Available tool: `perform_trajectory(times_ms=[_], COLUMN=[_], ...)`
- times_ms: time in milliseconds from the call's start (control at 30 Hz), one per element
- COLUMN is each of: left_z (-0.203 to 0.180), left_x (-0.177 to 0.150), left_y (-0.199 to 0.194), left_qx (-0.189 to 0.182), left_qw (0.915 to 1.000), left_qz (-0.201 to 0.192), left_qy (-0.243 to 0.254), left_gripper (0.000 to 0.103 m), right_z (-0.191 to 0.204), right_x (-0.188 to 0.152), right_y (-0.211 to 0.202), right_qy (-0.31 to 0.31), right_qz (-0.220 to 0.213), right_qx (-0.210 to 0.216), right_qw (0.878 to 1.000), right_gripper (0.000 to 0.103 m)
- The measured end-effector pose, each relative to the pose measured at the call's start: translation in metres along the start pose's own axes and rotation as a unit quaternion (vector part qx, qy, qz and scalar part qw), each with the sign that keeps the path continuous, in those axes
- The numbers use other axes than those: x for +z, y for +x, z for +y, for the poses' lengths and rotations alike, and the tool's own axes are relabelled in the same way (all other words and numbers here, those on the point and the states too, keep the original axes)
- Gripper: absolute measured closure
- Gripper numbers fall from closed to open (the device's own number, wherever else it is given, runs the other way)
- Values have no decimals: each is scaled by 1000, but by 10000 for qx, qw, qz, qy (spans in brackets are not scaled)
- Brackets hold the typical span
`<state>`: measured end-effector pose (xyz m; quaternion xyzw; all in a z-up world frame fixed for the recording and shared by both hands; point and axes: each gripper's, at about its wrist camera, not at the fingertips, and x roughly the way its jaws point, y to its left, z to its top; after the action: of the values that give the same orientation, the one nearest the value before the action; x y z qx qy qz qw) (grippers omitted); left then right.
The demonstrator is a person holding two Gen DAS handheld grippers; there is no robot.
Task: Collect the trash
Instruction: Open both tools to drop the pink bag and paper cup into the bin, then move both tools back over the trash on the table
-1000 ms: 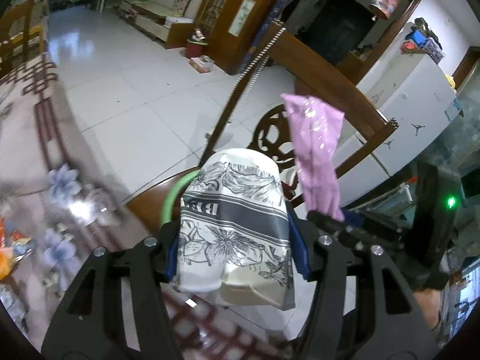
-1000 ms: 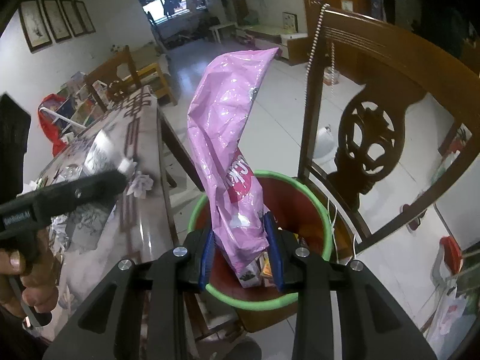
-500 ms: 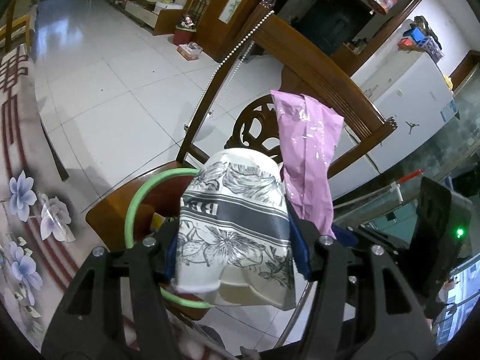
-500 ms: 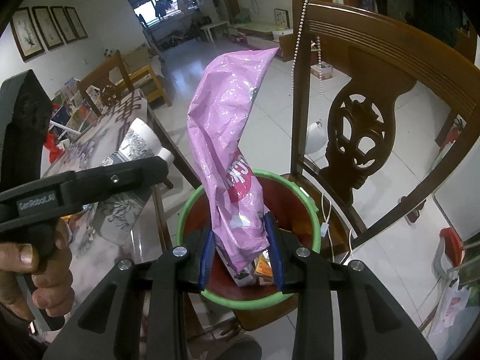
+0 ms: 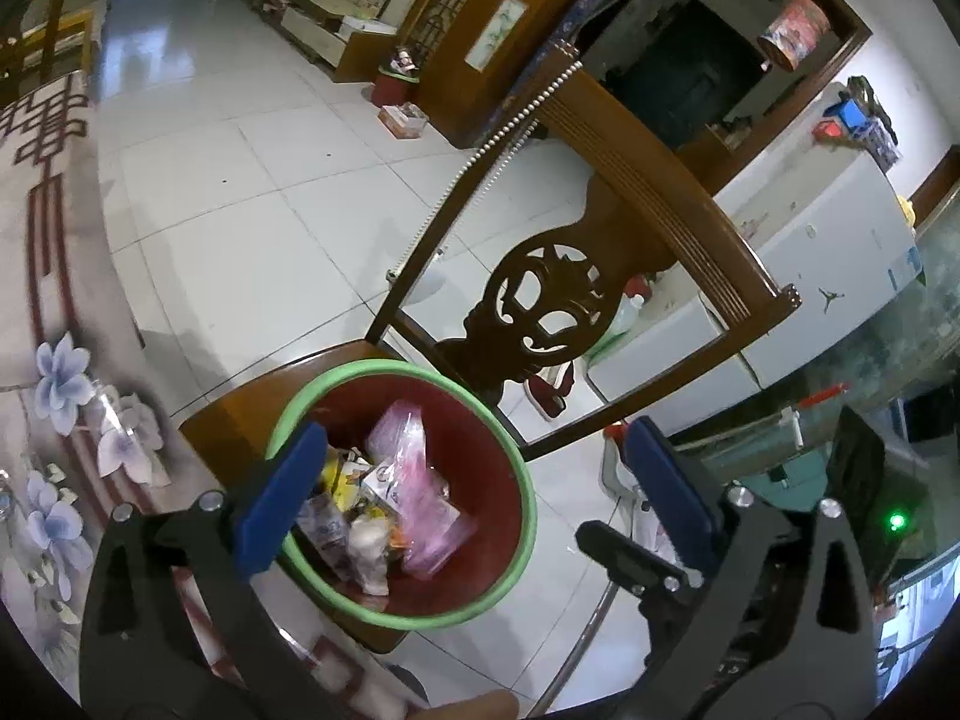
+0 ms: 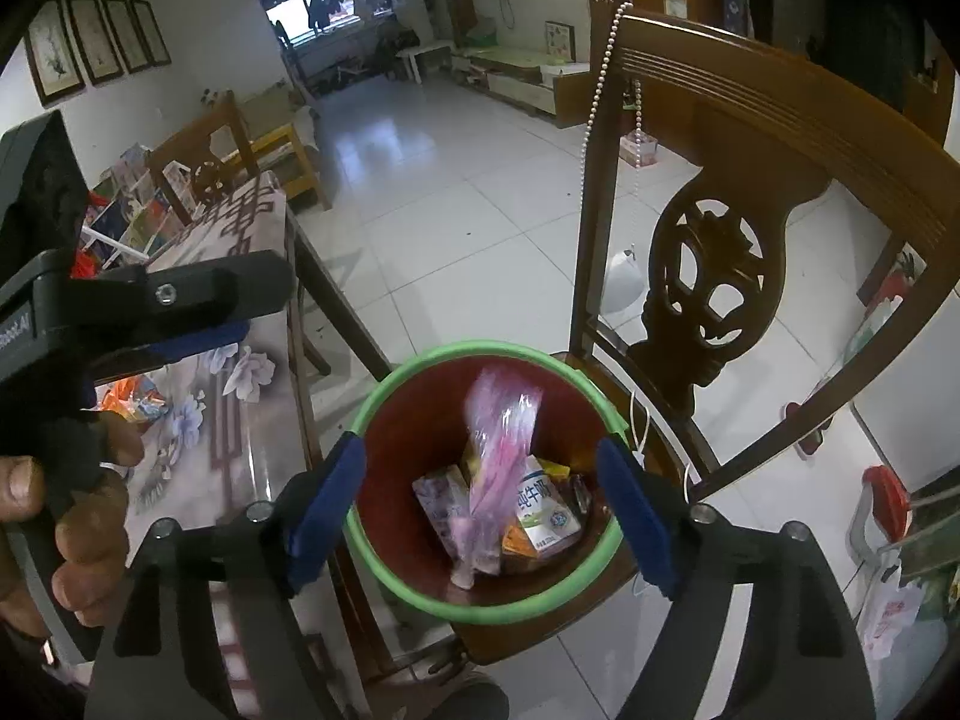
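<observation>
The landmark here is the bin point(image 5: 510, 456), a dark red bucket with a green rim, standing on the seat of a carved wooden chair point(image 5: 654, 180) just beside the worktop point(image 5: 54, 276) with its flowered cloth

Above the bin, the left hand-held gripper point(image 5: 474, 492) has its blue-padded jaws opening, already spread wide, with nothing between them; through the gap the bin's inside is seen. The right hand-held gripper point(image 6: 483, 498) also hangs over the bin, its jaws likewise opening and spread, and no pad presses on anything

Inside the bin lies the trash: a pink plastic bag point(image 6: 501, 438) stands tilted in the middle, blurred in the right wrist view, its lower end down among the other rubbish. Beside it in the bin are a milk carton point(image 6: 543, 510) with green and white print, an orange packet, a purple-white wrapper point(image 6: 441, 501) and some yellow scraps. In the left wrist view the pink bag point(image 5: 420, 480) lies across the pile at the bin's bottom

To the worktop side of the bin, the right wrist view shows a person's hand point(image 6: 66, 540) clasping the left hand-held gripper's black handle. More orange wrappers point(image 6: 129, 399) lie on the worktop, apart from the bin
</observation>
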<state>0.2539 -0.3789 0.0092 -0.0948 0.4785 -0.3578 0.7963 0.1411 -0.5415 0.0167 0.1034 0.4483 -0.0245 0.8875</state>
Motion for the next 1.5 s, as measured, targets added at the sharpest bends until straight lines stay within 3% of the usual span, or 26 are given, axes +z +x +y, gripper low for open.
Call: perform_trajectory(times_ms=[233,567,1067,1500], left_z=[18,44,131,210], left_x=[-3,-29,-90,-152], left_y=[-23,-80,-199,-293], left_qx=[249,820,1647,2322], left_qw=[9995,9957,9803,9606], left_qz=[-99,-413,-863,-1063], left_qy=[-155,-140,-659,-1100], left_gripper=[6,5,5,5], right_z=[8,50,172,277], right_x=[1,8,12,-22], right_y=[1,-2,6,26], right_qy=[-89,-414,-1375,-1969], right_qz=[-24,-128,-30,272], right_qx=[-77,120,701,1268], right_qw=[9999,9990,9880,9718], right_gripper=[13,12,12,11])
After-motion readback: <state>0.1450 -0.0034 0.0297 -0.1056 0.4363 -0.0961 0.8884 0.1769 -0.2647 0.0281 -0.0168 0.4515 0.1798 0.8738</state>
